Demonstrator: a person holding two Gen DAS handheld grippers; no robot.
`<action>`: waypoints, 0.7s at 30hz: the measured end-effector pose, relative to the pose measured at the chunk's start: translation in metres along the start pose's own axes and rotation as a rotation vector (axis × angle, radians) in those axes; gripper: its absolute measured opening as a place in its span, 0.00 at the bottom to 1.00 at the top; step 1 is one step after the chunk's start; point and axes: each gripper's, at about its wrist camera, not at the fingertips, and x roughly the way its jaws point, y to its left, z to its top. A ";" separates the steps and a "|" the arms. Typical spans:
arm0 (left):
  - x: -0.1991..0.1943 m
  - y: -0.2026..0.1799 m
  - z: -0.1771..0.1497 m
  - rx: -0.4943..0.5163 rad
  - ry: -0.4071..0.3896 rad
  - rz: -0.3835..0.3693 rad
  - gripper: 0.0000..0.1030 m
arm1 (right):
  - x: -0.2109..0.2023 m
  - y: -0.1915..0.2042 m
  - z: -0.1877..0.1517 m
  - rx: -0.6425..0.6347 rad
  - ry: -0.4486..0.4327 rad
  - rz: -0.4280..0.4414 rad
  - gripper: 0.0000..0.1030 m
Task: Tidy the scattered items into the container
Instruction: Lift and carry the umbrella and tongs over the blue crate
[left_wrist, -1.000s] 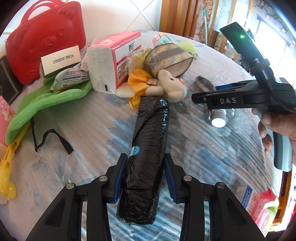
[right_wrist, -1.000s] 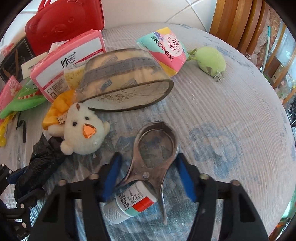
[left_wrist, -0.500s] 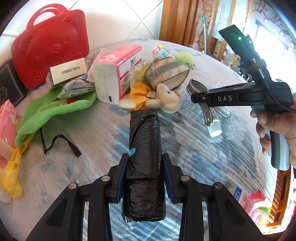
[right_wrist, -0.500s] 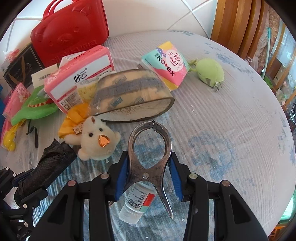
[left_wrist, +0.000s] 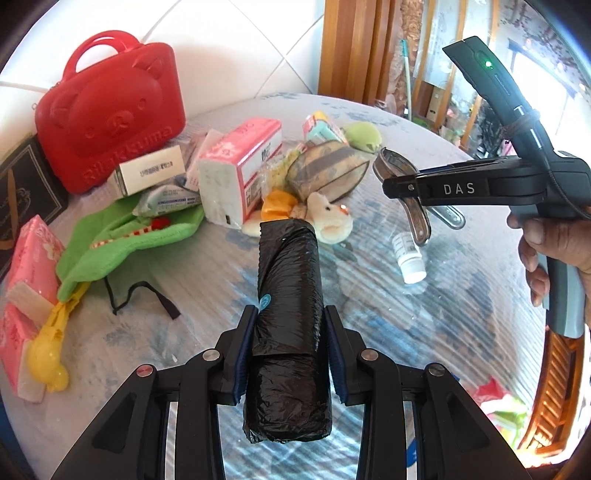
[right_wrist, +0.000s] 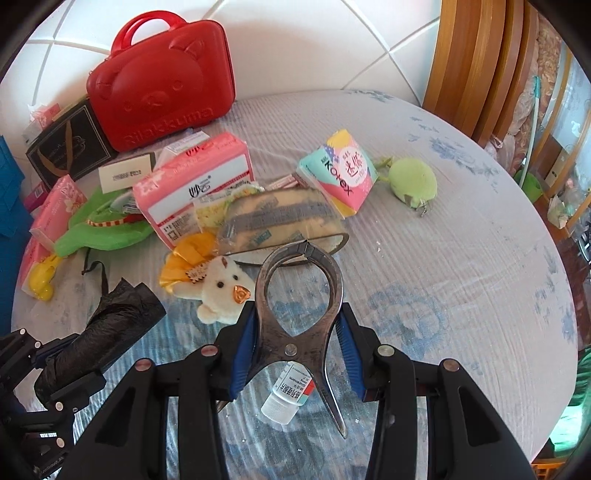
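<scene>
Black crinkled plastic bag roll (left_wrist: 287, 325) sits pinched in the left hand-held gripper (left_wrist: 290, 347) at lower centre, lifted off the blue-patterned desk (left_wrist: 424, 325). Low in its own view, the right hand-held gripper (right_wrist: 297, 345) clamps steel ring-jawed pliers (right_wrist: 300, 314). Upper left stands a shut red bear-faced plastic case (right_wrist: 162, 85).

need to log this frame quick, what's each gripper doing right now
Left gripper: closed on the black bag roll, lifted off the table.
Right gripper: closed on the metal pliers, above the small white bottle.
</scene>
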 end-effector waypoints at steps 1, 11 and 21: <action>-0.004 -0.001 0.002 0.001 -0.005 0.002 0.33 | -0.005 0.000 0.001 -0.003 -0.008 -0.001 0.41; -0.060 -0.006 0.024 0.008 -0.074 0.036 0.33 | -0.064 0.010 0.008 -0.015 -0.070 0.003 0.41; -0.137 -0.003 0.038 -0.002 -0.148 0.087 0.33 | -0.139 0.036 0.012 -0.046 -0.146 0.025 0.41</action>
